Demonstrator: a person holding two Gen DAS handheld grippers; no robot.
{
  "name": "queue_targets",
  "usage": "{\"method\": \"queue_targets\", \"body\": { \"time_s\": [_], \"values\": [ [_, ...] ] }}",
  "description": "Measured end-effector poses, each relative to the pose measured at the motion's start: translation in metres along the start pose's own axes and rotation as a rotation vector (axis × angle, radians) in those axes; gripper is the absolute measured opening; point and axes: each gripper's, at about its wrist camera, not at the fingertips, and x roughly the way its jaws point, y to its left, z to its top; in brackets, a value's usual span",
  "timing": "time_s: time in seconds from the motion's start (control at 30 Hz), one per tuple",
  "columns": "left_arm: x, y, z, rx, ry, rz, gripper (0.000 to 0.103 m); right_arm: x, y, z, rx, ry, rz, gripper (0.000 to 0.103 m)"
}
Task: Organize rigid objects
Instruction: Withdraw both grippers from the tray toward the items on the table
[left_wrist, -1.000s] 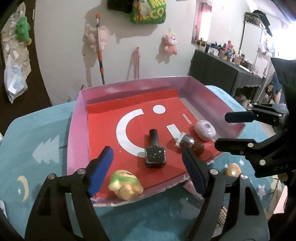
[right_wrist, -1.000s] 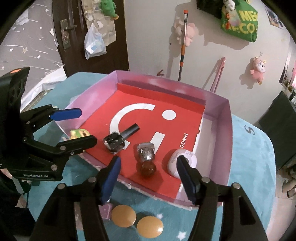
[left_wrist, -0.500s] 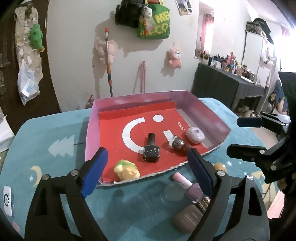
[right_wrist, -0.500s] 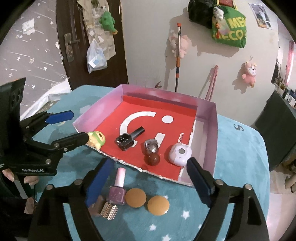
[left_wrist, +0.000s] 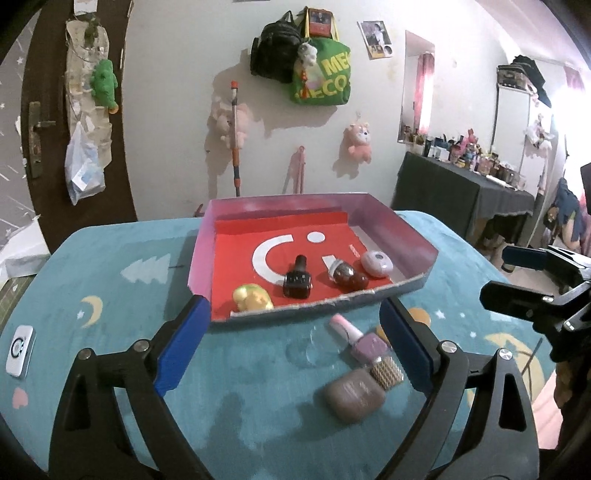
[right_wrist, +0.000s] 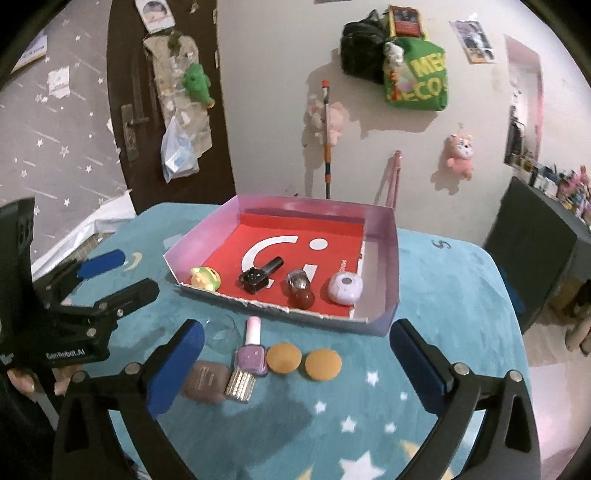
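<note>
**Both grippers wide and empty over the items left outside the tray**

My left gripper (left_wrist: 293, 349) and right gripper (right_wrist: 293, 363) have just been opening; both now stand wide, with nothing pressed between the pads. The tray (right_wrist: 391, 258) lies ahead of my fingers and holds 4 items in a row near its front wall: a yellow-green figure (right_wrist: 205, 277), a black polish bottle (right_wrist: 258, 276), a glitter-capped bottle (right_wrist: 300, 290) and a lilac round case (right_wrist: 345, 288).

The things not yet sorted lie on the teal cloth (right_wrist: 436, 280), between the tray's front wall and my right fingertips: a purple polish bottle (right_wrist: 253, 354), a brown case (right_wrist: 205, 380) touching a gold-mesh piece (right_wrist: 241, 384), and 2 tan discs (right_wrist: 303, 362) side by side. In the left view, the purple bottle (left_wrist: 360, 338) sits just inside my right-hand finger (left_wrist: 406, 347).

I judge the bottle to be glass: stiff, smooth, fairly light, breakable if dropped. It lies on its side, so I would grip across the squared body, not the slim pink cap. The discs look thin and flat, hard to get under; the brown case looks rounded and could slip.
</note>
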Motion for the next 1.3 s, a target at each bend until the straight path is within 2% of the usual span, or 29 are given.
{"method": "queue_targets", "body": {
  "time_s": [0.3,0.6,0.87,1.17,1.3],
  "values": [
    [-0.005,-0.004,-0.039,-0.028,0.015,0.015,0.094,-0.003,0.0,-0.045,0.081,-0.011,-0.023,0.103],
    [0.016,-0.004,-0.066,-0.056,0.1,0.001,0.094,0.027,-0.014,-0.084,0.172,0.057,-0.045,0.103],
    [0.028,-0.01,-0.074,-0.053,0.154,-0.013,0.094,0.037,-0.016,-0.092,0.149,0.08,-0.084,0.103],
    [0.047,-0.025,-0.073,-0.038,0.231,-0.04,0.094,0.042,-0.027,-0.092,0.169,0.104,-0.084,0.103],
    [0.057,-0.033,-0.072,-0.016,0.269,-0.022,0.094,0.04,-0.032,-0.092,0.168,0.107,-0.088,0.103]
  ]
}}
